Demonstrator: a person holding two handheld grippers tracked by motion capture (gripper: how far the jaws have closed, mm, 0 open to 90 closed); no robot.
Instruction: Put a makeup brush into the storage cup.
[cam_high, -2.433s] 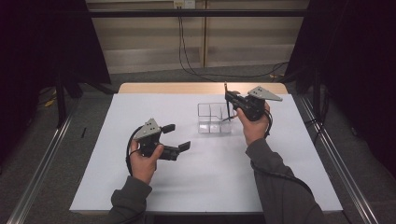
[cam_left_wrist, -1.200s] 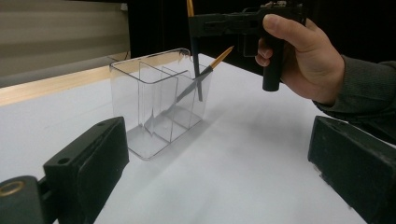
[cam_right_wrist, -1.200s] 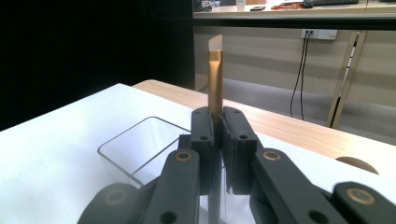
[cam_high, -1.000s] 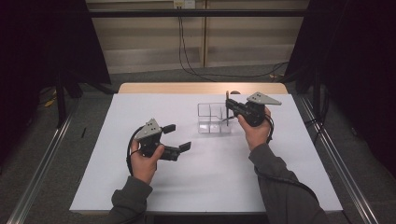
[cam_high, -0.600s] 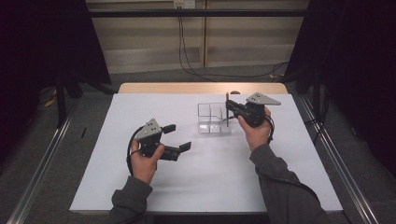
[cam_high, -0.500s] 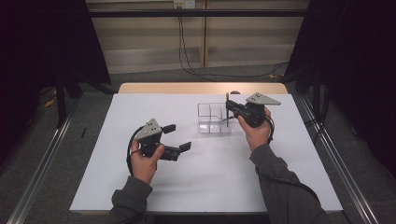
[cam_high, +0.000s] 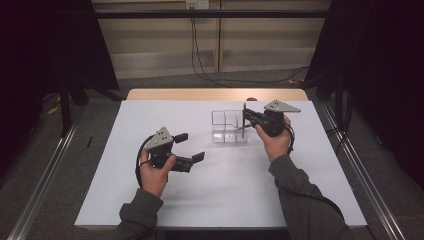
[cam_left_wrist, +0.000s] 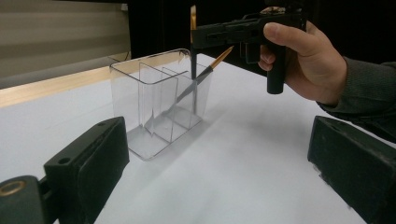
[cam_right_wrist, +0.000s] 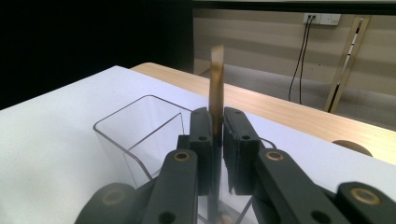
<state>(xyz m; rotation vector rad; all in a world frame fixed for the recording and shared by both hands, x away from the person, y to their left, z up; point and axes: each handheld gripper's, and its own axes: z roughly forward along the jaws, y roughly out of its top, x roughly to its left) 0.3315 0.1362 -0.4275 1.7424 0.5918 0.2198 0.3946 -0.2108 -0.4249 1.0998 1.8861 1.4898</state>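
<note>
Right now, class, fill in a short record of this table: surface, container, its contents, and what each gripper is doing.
surface: white table top
container: clear plastic organiser with dividers, upright
contents: one brush leaning inside
right gripper: shut on a second brush, held upright above the organiser
left gripper: open, nothing between its jaws, apart from the organiser

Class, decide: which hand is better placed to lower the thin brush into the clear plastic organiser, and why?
Right. The right gripper is shut on the thin gold-tipped brush directly above the clear plastic divided organiser. The left gripper sits open, apart from it.
</note>
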